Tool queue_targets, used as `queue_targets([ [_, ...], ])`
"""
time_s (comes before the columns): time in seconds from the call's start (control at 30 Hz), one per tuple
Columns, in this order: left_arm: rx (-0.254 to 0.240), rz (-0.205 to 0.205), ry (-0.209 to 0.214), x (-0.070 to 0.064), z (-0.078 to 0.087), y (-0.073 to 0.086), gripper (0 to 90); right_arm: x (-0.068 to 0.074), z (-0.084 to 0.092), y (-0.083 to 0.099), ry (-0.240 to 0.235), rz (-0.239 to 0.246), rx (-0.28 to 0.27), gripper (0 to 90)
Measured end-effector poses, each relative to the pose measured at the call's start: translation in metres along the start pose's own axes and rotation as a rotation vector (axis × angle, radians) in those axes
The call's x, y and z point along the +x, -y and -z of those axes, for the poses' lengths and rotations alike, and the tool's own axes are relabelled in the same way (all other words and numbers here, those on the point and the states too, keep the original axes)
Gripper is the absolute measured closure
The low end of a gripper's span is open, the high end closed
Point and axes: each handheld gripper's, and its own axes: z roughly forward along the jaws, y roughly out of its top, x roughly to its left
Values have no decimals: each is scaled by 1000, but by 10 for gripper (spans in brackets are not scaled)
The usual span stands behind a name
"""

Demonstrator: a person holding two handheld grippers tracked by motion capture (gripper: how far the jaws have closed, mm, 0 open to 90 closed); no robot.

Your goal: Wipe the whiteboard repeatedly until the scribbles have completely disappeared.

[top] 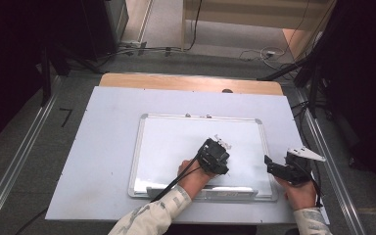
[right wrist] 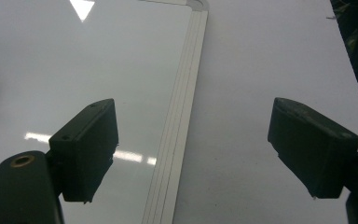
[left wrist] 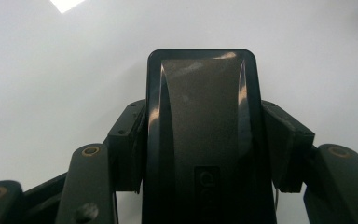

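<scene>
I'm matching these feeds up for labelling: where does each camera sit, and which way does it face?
High view: above the person's side, looking forward and down on the whiteboard; forearms, left gripper and right gripper show.
Left gripper view: rides the left gripper, looking along its jaws, shut on a black eraser over the board.
Right gripper view: rides the right gripper, open jaws straddling the whiteboard's frame, table beside it.
Shared: the white board surface appears in all three views.
</scene>
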Motion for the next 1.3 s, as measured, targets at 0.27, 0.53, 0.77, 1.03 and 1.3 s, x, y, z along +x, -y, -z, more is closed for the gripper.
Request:
queue_targets([
  [0.27,0,-4,3,-5,-2,-3,410,0,0,0,0,-1,2,147],
  [0.53,0,-15,12,-11,-5,-8,410,0,0,0,1,-1,3,147],
  [0.77,-2,-21,16,-18,-8,-12,410,0,0,0,0,-1,2,147],
  [1.03,0,-33,24,-23,-11,-16,410,0,0,0,0,-1,1,147],
  [1.3,-3,-39,28,-32,-16,-22,410,-1,0,0,-2,0,0,147],
])
